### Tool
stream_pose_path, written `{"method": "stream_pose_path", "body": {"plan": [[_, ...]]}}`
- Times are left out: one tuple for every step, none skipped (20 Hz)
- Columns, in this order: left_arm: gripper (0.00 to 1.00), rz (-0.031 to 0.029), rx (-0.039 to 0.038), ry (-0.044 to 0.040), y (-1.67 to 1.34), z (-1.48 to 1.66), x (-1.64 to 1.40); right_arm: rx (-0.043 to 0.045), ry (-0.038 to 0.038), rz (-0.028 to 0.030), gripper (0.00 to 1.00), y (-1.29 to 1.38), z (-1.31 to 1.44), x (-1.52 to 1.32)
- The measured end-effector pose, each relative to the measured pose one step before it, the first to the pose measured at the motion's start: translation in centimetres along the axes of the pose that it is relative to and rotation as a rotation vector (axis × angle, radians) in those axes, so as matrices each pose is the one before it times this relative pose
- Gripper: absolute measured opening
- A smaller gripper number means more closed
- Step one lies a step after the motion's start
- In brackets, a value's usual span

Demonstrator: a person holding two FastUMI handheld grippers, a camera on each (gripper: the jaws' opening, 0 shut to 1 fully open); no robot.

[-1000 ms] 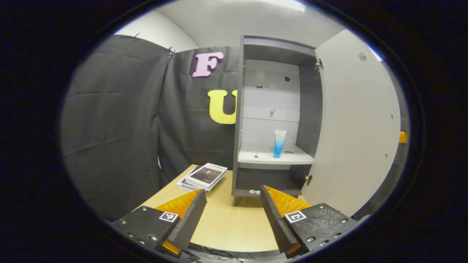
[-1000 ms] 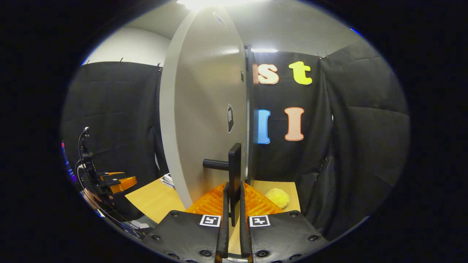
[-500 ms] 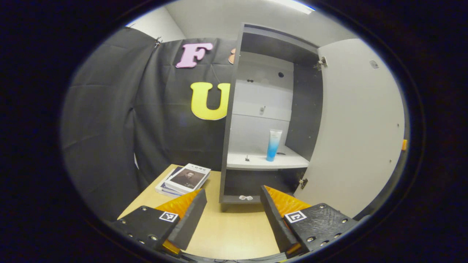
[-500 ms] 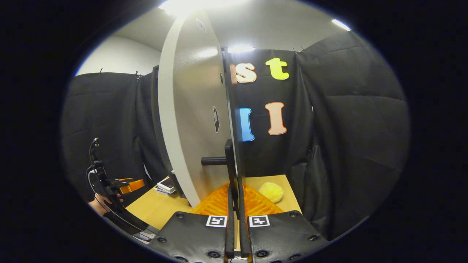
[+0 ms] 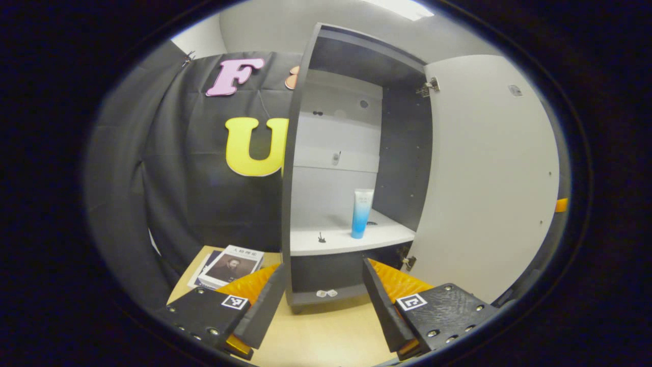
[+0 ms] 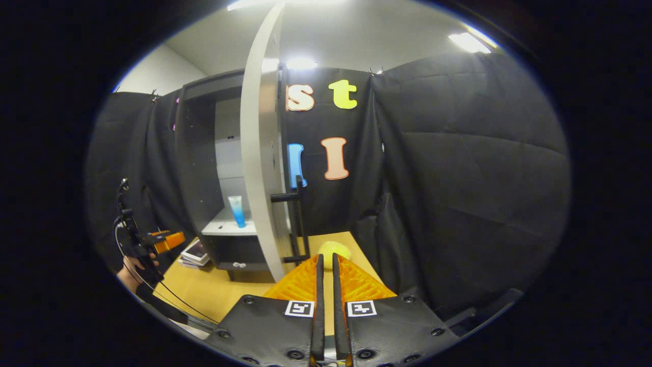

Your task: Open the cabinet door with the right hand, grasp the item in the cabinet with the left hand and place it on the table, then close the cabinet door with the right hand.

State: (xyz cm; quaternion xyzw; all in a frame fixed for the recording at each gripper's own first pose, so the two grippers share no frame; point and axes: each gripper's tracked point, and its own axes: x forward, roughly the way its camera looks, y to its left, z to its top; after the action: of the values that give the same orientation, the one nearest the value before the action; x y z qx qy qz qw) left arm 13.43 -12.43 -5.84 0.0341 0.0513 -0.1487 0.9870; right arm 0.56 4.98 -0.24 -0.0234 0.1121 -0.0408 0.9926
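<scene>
The grey cabinet [image 5: 300, 153] stands open on the table, its pale door [image 5: 484, 178] swung out to the right. A blue and white tube [image 5: 361, 213] stands upright on the white shelf [image 5: 346, 239]. My left gripper [image 5: 323, 267] is open and empty in front of the cabinet's lower part, below and short of the tube. In the right gripper view the door [image 6: 260, 163] is edge-on with its dark handle [image 6: 298, 219] on the near side. My right gripper [image 6: 327, 257] is shut on nothing, a little back from the handle. The tube [image 6: 236, 210] and the left gripper [image 6: 160, 239] appear at the left.
A stack of books [image 5: 229, 265] lies on the wooden table [image 5: 326, 331] left of the cabinet. A yellow soft ball [image 6: 333, 250] sits on the table just beyond my right fingertips. A hand [image 6: 130, 265] and cables are at the table's left edge. Black cloth walls surround the booth.
The right gripper has come off the door handle and drawn back, and the door stands wider open. The left gripper has moved closer to the cabinet, still open.
</scene>
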Motion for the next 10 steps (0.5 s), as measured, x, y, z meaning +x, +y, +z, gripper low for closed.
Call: {"method": "stream_pose_path", "body": {"plan": [[0.89, -0.01328, 0.00318, -0.02238, -0.585, 0.818, 0.589, -0.00071, 0.00403, -0.03162, 0.12, -0.886, 0.142, -0.398], [0.89, -0.00347, -0.00127, -0.01933, -0.267, 0.881, 0.699, 0.01153, -0.00591, -0.02496, 0.12, -0.918, 0.341, 0.219], [0.89, -0.00493, -0.00603, -0.01350, -0.378, 0.550, 0.682, 0.01884, -0.01298, -0.01595, 0.12, -0.592, 0.167, 0.564], [0.89, -0.00745, -0.00994, -0.00845, -0.469, 0.644, 0.832, 0.01919, -0.00541, -0.02160, 0.12, -0.696, 0.193, 0.671], [0.85, -0.00711, -0.00841, -0.00621, -0.456, 0.390, 0.974, 0.01054, -0.00337, -0.01197, 0.08, -0.749, -0.022, 1.232], [0.85, -0.00340, -0.00449, -0.00624, -0.362, 0.464, 0.991, 0.00921, 0.00875, -0.01938, 0.17, -0.852, 0.078, 0.906], [0.89, -0.00075, 0.00098, -0.00508, -0.352, 0.481, 0.887, 0.00473, 0.00326, -0.01007, 0.33, -0.737, -0.033, 0.844], [0.85, 0.00231, 0.00853, -0.00552, -0.366, 0.461, 0.992, 0.00825, -0.00403, 0.00169, 0.33, -0.719, 0.282, 1.145], [0.84, 0.00676, 0.01516, -0.00411, -0.296, 0.279, 0.928, 0.01062, -0.00823, 0.00293, 0.33, -0.667, 0.217, 1.326], [0.85, 0.01402, 0.01035, 0.00783, -0.144, 0.044, 0.915, 0.01599, -0.00240, 0.01071, 0.37, -0.276, 0.295, 1.071]]}}
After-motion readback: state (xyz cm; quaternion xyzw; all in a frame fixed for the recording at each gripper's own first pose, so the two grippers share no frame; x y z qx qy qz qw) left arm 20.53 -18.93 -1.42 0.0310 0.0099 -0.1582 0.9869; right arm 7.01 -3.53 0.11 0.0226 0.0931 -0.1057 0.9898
